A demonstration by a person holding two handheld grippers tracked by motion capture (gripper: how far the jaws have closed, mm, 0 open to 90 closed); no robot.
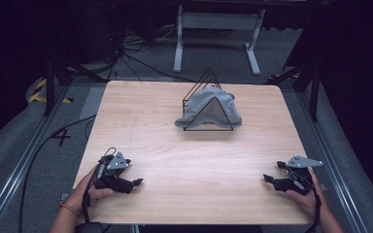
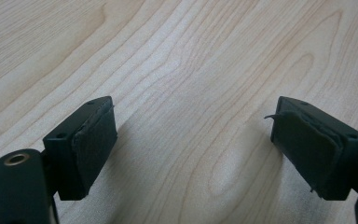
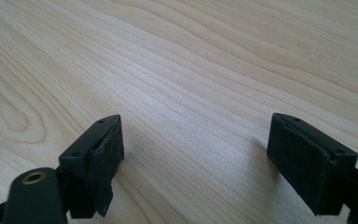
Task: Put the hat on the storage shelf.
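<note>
Both the left gripper [image 2: 193, 140] and the right gripper [image 3: 196, 158] have jaws wide apart, holding nothing. A grey cap [image 1: 209, 109] sits in a black wire rack [image 1: 200, 83].

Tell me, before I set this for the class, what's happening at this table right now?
A person sits at a wooden table with a two-jaw gripper in each hand. The left gripper and the right gripper rest near the table's near edge, jaws open, holding nothing. Farther back, near the middle of the table, a grey cap sits in a black wire rack. Neither gripper is near it, so nothing is being handled at this moment.
</note>
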